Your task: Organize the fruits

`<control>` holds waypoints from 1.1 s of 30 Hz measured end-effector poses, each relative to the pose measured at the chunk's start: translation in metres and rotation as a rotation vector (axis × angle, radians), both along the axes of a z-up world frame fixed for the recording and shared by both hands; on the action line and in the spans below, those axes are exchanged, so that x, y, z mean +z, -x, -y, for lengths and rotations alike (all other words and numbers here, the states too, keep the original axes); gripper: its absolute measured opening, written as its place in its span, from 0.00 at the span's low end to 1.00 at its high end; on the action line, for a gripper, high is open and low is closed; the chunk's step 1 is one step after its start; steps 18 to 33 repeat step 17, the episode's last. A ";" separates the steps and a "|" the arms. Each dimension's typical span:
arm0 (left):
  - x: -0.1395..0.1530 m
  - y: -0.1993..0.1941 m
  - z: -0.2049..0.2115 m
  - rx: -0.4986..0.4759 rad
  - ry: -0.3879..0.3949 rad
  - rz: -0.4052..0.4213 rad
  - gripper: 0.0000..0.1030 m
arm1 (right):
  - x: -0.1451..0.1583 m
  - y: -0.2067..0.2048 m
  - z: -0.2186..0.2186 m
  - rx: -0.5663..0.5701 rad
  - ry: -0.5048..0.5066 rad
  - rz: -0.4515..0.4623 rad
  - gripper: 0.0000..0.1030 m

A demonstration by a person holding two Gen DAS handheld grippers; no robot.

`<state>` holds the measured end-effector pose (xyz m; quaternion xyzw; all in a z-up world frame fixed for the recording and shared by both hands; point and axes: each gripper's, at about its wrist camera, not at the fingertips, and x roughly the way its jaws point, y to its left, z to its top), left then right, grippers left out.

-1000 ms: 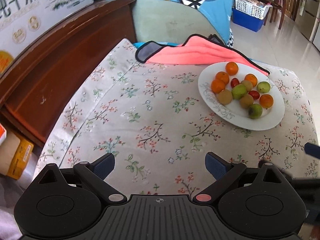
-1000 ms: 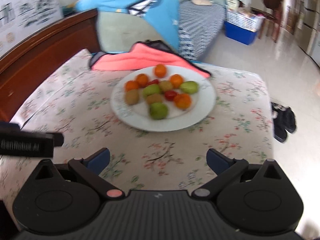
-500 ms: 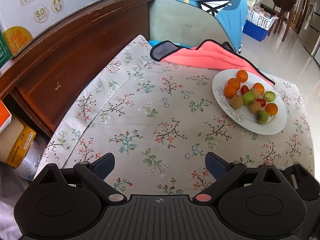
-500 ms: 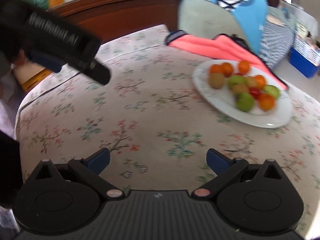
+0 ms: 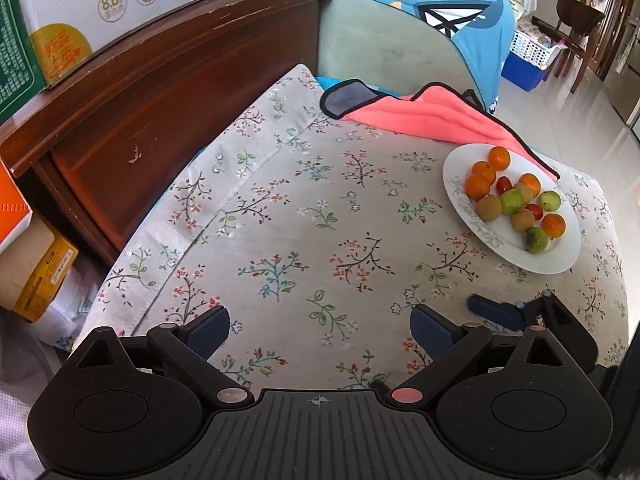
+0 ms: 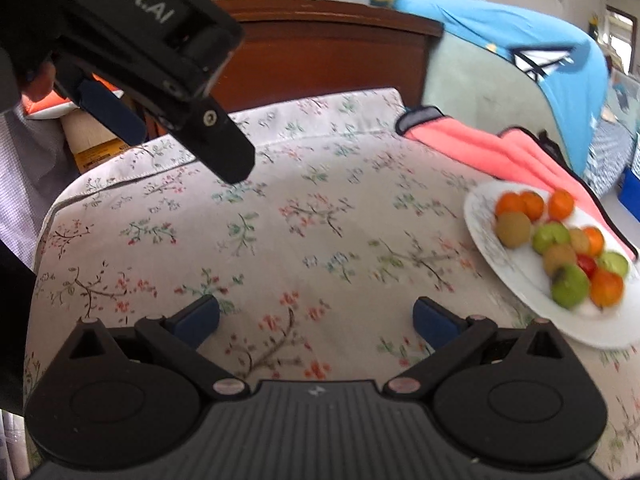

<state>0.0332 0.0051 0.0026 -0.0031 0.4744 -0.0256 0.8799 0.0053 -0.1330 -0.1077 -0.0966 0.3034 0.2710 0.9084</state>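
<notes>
On the worktop (image 5: 320,216) at right, mixed fruits (image 5: 516,204) are lying on 1 plate (image 5: 560,264). Both grippers, left (image 5: 320,326) and right (image 6: 316,318), are hovering wide, holding nothing; sorted or not, I cannot tell.

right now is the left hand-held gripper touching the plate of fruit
Apart. The left wrist view shows the left hand-held gripper open over bare floral cloth, with the plate off to its right.

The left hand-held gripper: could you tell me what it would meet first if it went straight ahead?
Most likely the bare floral tablecloth. The left hand-held gripper is open, tilted down at it, and the plate of fruit lies off to its right. Depth is uncertain.
</notes>
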 end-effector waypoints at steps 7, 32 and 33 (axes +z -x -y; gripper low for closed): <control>-0.001 -0.001 -0.004 0.015 0.006 -0.001 0.95 | 0.000 -0.015 -0.008 0.030 -0.016 0.006 0.99; -0.004 -0.004 -0.007 0.028 0.021 -0.013 0.95 | -0.002 -0.020 -0.010 0.054 -0.025 0.004 0.99; -0.004 -0.004 -0.007 0.028 0.021 -0.013 0.95 | -0.002 -0.020 -0.010 0.054 -0.025 0.004 0.99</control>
